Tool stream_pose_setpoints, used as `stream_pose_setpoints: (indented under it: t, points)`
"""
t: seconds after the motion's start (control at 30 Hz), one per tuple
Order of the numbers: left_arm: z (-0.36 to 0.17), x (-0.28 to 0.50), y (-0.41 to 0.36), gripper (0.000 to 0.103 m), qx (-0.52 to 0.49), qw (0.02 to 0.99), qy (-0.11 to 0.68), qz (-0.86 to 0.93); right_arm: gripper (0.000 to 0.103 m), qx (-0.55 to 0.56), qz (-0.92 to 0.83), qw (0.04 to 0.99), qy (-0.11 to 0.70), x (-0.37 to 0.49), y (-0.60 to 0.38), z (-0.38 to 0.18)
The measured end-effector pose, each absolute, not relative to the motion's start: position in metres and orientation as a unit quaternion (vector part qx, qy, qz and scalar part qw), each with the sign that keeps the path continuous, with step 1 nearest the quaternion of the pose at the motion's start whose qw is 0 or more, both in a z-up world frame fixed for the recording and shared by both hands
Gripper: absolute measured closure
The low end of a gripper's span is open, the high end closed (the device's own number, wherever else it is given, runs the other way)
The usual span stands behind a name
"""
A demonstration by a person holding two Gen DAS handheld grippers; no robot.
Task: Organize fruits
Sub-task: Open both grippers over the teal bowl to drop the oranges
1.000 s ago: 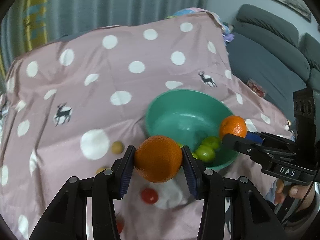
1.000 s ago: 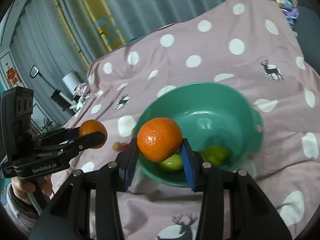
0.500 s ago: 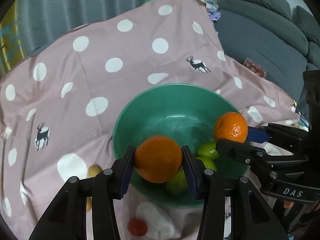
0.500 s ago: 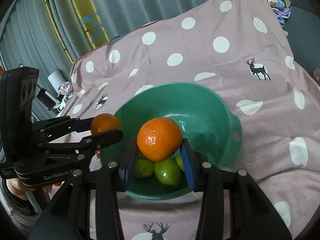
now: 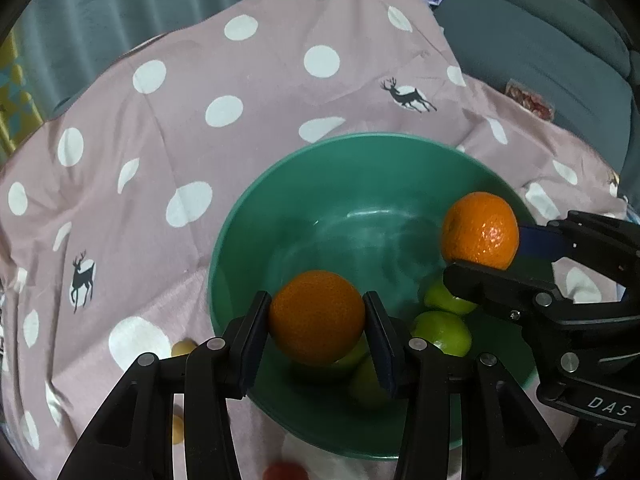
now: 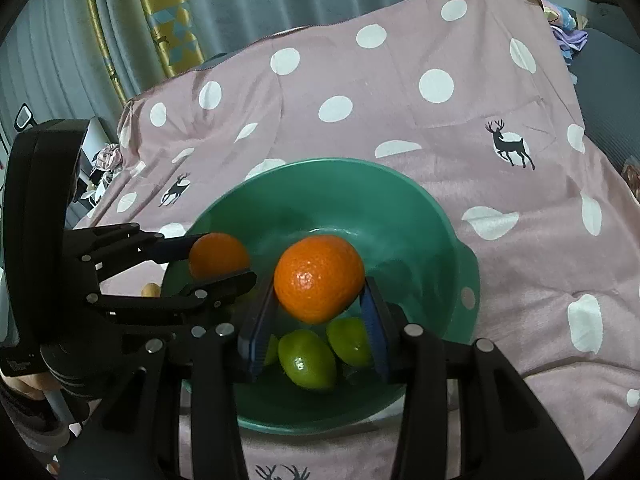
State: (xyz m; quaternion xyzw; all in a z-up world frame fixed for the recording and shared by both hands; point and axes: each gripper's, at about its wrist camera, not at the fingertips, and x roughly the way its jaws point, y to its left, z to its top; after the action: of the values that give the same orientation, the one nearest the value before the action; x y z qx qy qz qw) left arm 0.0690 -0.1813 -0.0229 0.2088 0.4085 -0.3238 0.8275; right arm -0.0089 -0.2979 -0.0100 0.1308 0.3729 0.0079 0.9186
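Within the last second both oranges have been carried from beside the green bowl [image 5: 256,216] to above its hollow, the left gripper [image 5: 316,320] clamped on one orange [image 5: 316,316] and the right gripper [image 6: 318,300] on another [image 6: 318,278], over what appear to be limes [image 6: 308,358], so release seems next.

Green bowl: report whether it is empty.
Not empty. The green bowl holds green fruits at its bottom; both oranges remain gripped above it.

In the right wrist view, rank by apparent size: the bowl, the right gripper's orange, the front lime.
1. Bowl, clearly largest.
2. Orange in the right gripper; it is nearer the camera, so its lead is unsure.
3. Front lime.
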Motion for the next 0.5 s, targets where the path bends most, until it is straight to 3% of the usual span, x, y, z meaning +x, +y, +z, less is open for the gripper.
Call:
stream_pose_setpoints:
  t: [0.3, 0.37, 0.43, 0.5]
  points:
    - [-0.024, 0.070, -0.181, 0.055, 0.208, 0.830, 0.408, -0.318, 0.057, 0.134, 0.002, 0.917, 0.375, -0.011, -0.298, -0.013]
    - [-0.021, 0.070, -0.178, 0.049, 0.202, 0.832, 0.406, -0.319, 0.050, 0.136, -0.001, 0.919, 0.369, -0.014, -0.299, -0.012]
    - [-0.015, 0.069, -0.172, 0.032, 0.186, 0.836, 0.403, -0.321, 0.046, 0.143, -0.005, 0.921, 0.361, -0.018, -0.302, -0.009]
    - [-0.007, 0.067, -0.165, 0.030, 0.174, 0.841, 0.396, -0.324, 0.041, 0.155, -0.008, 0.924, 0.349, -0.024, -0.307, -0.007]
